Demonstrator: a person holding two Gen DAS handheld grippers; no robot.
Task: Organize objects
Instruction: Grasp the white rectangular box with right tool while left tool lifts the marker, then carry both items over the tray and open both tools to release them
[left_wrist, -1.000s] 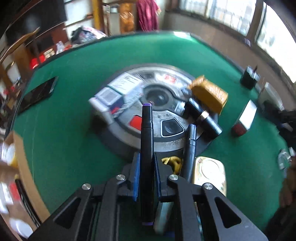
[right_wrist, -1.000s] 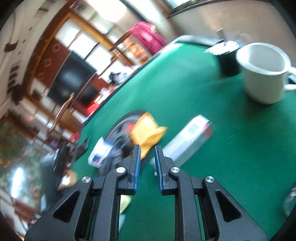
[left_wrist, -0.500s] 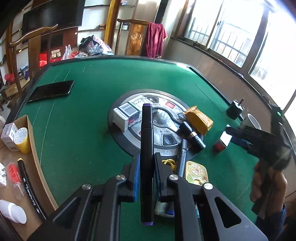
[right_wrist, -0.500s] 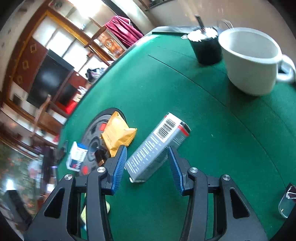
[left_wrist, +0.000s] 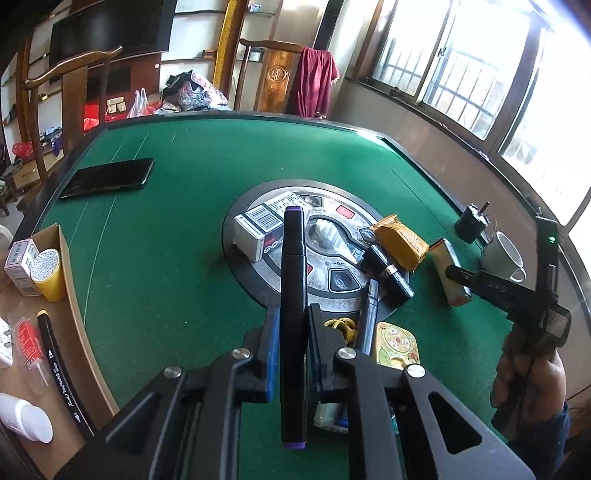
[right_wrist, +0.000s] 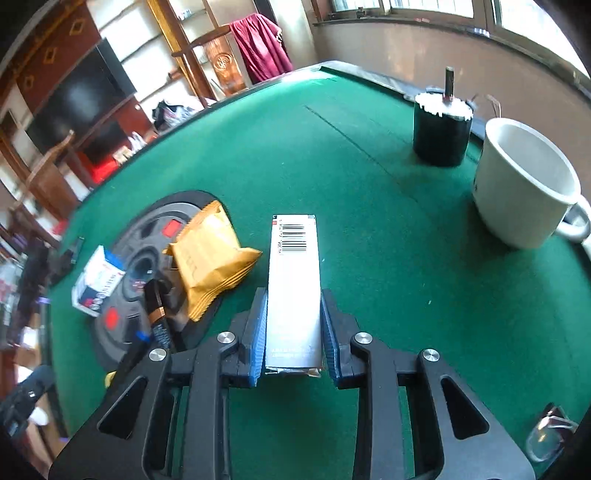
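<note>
barcode on grey box (right_wrist: 293, 280) (digits unreadable)

The right gripper (right_wrist: 293, 328), wide apart half a second ago, is closing around the long grey box (right_wrist: 293, 284), now lined up lengthwise between its blue pads; the left gripper (left_wrist: 291, 354), marker (left_wrist: 293, 295) clamped, has risen from the table (left_wrist: 177, 258).

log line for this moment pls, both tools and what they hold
left tool: shut on black marker | right tool: closing around grey carton lying on green table
</note>
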